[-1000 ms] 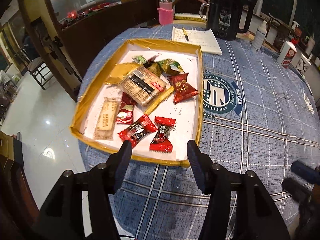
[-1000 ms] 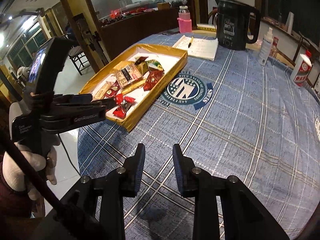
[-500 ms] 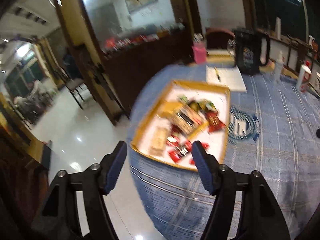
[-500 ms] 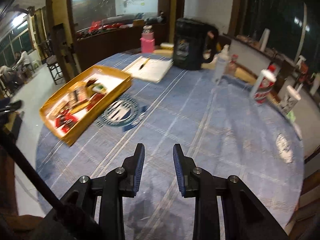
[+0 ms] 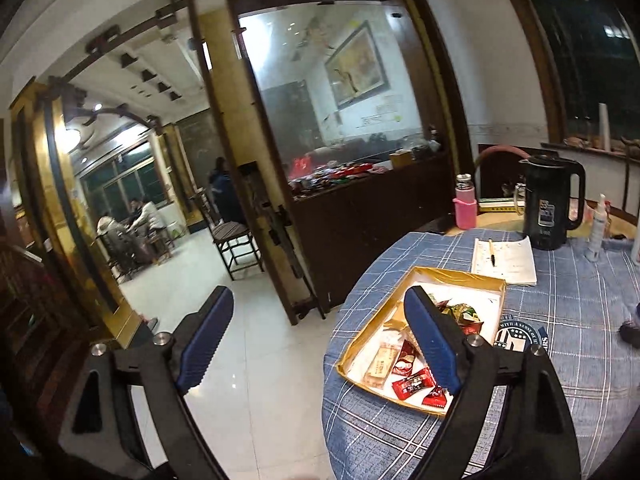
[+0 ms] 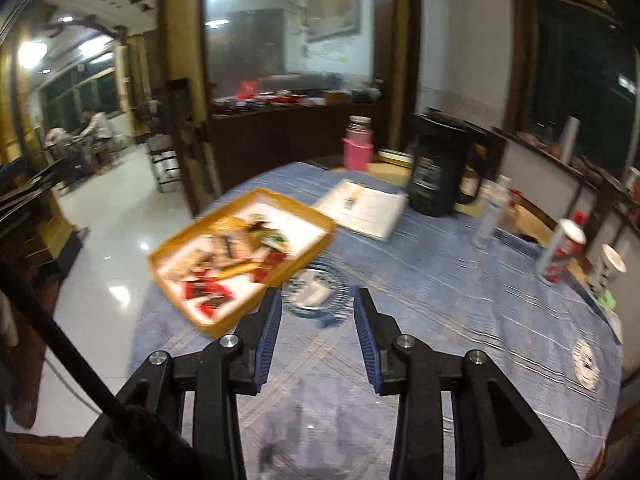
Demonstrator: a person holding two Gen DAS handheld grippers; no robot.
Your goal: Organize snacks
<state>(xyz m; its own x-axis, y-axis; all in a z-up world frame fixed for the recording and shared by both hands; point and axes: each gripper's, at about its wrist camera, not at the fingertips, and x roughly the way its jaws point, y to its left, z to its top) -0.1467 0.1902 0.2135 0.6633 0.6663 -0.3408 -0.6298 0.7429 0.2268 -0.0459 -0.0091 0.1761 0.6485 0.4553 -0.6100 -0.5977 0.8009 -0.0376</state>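
A gold-rimmed tray (image 5: 362, 334) with a white floor sits at the left edge of the round table and holds several wrapped snacks: red candies (image 5: 413, 385), a beige bar (image 5: 382, 365) and green packets (image 5: 464, 313). It also shows, blurred, in the right wrist view (image 6: 236, 196). My left gripper (image 5: 318, 334) is open and empty, held high and back from the table, left of the tray. My right gripper (image 6: 317, 314) is open and empty above the blue cloth, near the tray's corner.
On the blue checked tablecloth (image 6: 440, 300) stand a black kettle (image 5: 550, 202), a pink bottle (image 5: 464, 208), a notebook with a pen (image 5: 504, 260), a white spray bottle (image 6: 490, 216) and a red-and-white can (image 6: 562, 250). A chair (image 5: 234, 240) stands on the tiled floor at left.
My left gripper has pulled back and up from the tray, now over the floor side. My right gripper has swung and lifted; its jaws stand wider apart than before.
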